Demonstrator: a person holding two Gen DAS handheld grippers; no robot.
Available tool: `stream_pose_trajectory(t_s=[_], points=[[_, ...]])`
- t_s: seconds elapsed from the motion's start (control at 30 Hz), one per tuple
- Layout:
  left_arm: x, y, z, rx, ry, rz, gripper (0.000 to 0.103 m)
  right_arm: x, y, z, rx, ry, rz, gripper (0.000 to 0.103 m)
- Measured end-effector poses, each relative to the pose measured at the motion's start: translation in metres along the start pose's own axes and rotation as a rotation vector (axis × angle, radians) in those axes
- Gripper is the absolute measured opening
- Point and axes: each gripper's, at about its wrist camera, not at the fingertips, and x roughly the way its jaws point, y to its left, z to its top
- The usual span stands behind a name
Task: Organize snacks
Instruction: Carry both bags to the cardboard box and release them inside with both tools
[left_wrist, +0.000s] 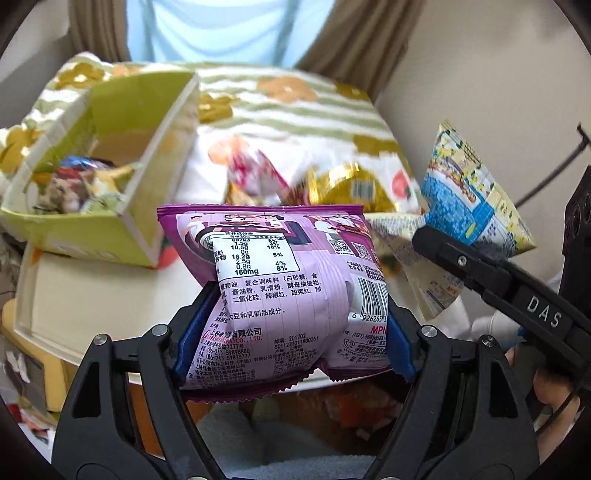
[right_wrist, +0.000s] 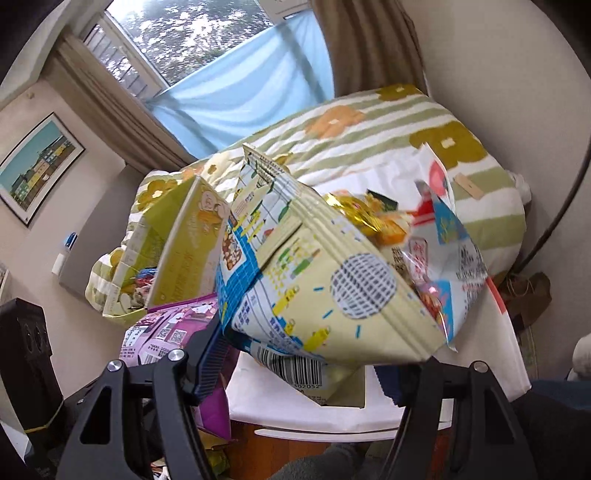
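Note:
My left gripper (left_wrist: 291, 325) is shut on a purple snack bag (left_wrist: 280, 280), held in the air above the white table's near edge (left_wrist: 74, 314). My right gripper (right_wrist: 306, 354) is shut on a cream and blue snack bag (right_wrist: 317, 280), also lifted; that bag shows at the right of the left wrist view (left_wrist: 469, 199). The purple bag shows low at the left in the right wrist view (right_wrist: 166, 332). A yellow-green cardboard box (left_wrist: 122, 155) with several small snacks inside stands open at the left, tilted.
A loose pile of snacks with a gold packet (left_wrist: 351, 188) and a pink one (left_wrist: 255, 173) lies on the table behind the bags. A floral striped blanket (left_wrist: 295, 107) lies beyond, with curtains and a window behind. More packets lie on the floor below.

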Motion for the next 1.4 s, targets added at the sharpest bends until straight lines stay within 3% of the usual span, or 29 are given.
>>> stream_pose_trajectory(t_s=[0.33,0.57,0.87,1.03,1.23,1.3,1.4], points=[[-0.051,0.087,0.070,-0.124,-0.183,0.070,0.077,0.006,0.077,0.048,-0.161,-0.039,0.082,0.066],[-0.049,0.168,0.136,-0.161,-0.202,0.113,0.078,0.055,0.155,0.081,-0.228,-0.047,0.138,0.066],[-0.002,0.268,0.216,-0.134,-0.106,0.138,0.078,0.132,0.233,0.111,-0.244,0.007,0.108,0.066],[0.039,0.297,0.237,-0.090,-0.024,0.123,0.078,0.164,0.250,0.117,-0.206,0.032,0.087,0.066],[0.078,0.305,0.249,-0.037,0.027,0.105,0.078,0.190,0.262,0.122,-0.189,0.061,0.007,0.066],[0.090,0.306,0.253,-0.020,0.042,0.099,0.084,0.197,0.261,0.124,-0.178,0.073,-0.010,0.066],[0.099,0.309,0.253,0.008,0.052,0.146,0.098,0.208,0.259,0.128,-0.166,0.088,-0.023,0.066]])
